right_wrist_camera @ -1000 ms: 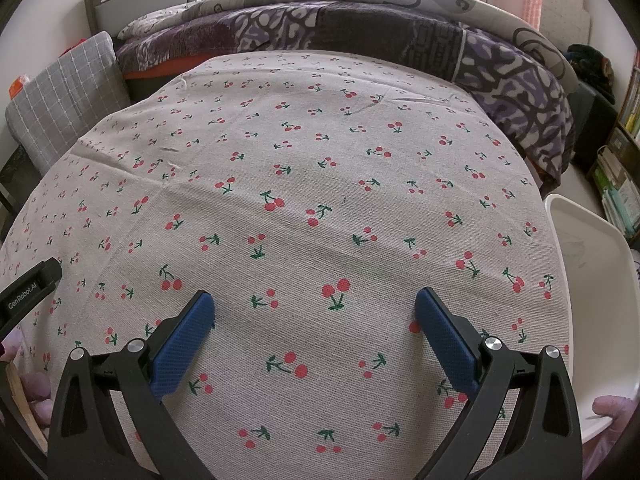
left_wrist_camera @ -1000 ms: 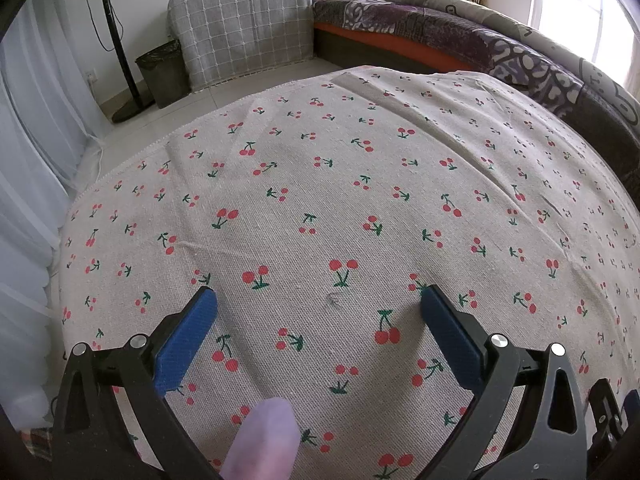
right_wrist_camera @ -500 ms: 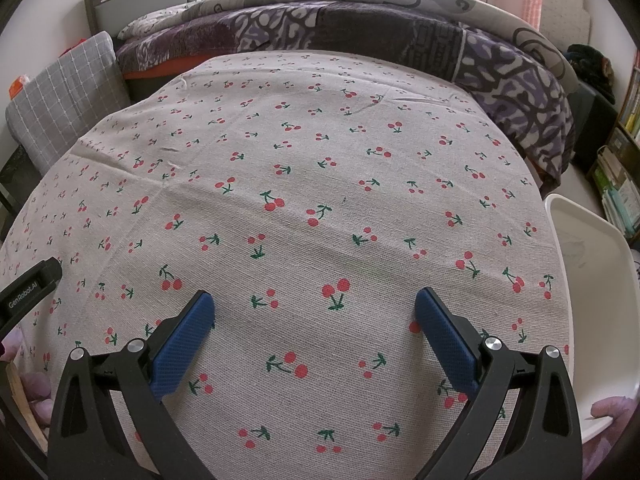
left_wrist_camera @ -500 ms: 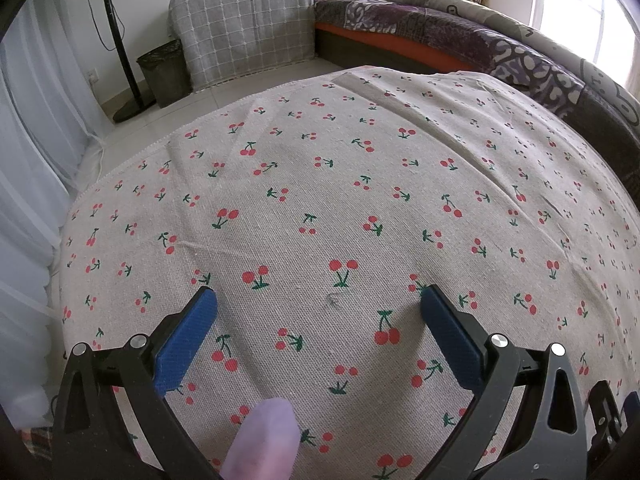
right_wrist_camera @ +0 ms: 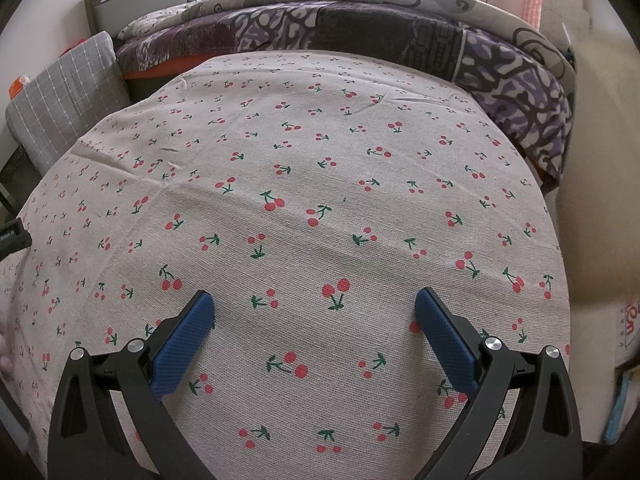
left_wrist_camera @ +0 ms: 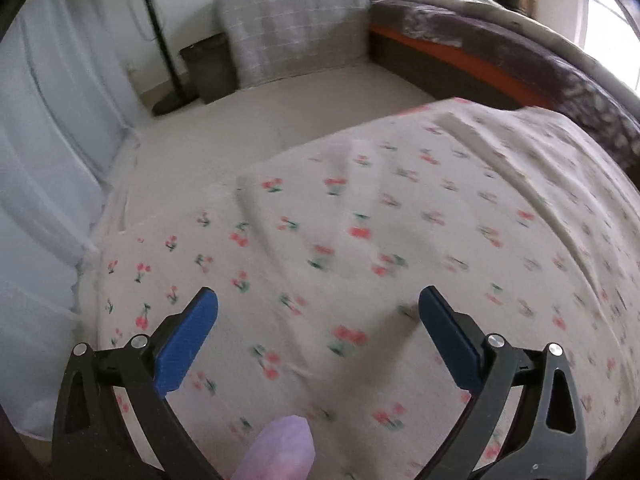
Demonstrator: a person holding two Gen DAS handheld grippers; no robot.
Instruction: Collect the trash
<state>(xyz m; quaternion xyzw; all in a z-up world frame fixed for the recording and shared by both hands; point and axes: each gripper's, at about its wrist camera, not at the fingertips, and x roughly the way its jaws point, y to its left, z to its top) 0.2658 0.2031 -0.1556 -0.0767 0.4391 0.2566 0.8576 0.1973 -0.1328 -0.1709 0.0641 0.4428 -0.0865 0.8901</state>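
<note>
Hovering over a cherry-print tablecloth [left_wrist_camera: 400,240], left gripper [left_wrist_camera: 318,304] with blue pads [left_wrist_camera: 186,340] spread wide and pinching nothing. Blurred with motion, that whole left wrist view, cloth rumpled into ridges toward 12 and 2 o'clock. Poking in at 6 o'clock, a pale purple gloved fingertip [left_wrist_camera: 280,452], just below the gap between the tongs. Beyond the cloth edge at 11 o'clock, bare pale floor [left_wrist_camera: 240,120], then a dark bin [left_wrist_camera: 208,68] beside a black stand pole [left_wrist_camera: 160,40], both against the far wall. At 12 o'clock, a grey checked cushion [left_wrist_camera: 292,20] propped upright next to the bin; at 1 to 2 o'clock, a bed with patterned purple quilt [left_wrist_camera: 520,52]. At 9 o'clock, white curtain [left_wrist_camera: 44,160] hanging down to the floor. Sharper on the right wrist side: right gripper [right_wrist_camera: 314,312] likewise held wide apart and gripping nothing, poised above flat cloth [right_wrist_camera: 320,200]. Same quilt [right_wrist_camera: 400,24] heaped at 12 o'clock, grey cushion [right_wrist_camera: 64,96] at 10 o'clock, a blurred pale shape [right_wrist_camera: 592,200] at 3 o'clock too smeared to identify. No trash item discernible on the cloth in either view; only candidate for holding trash, the dark bin, well apart from both tongs.
</note>
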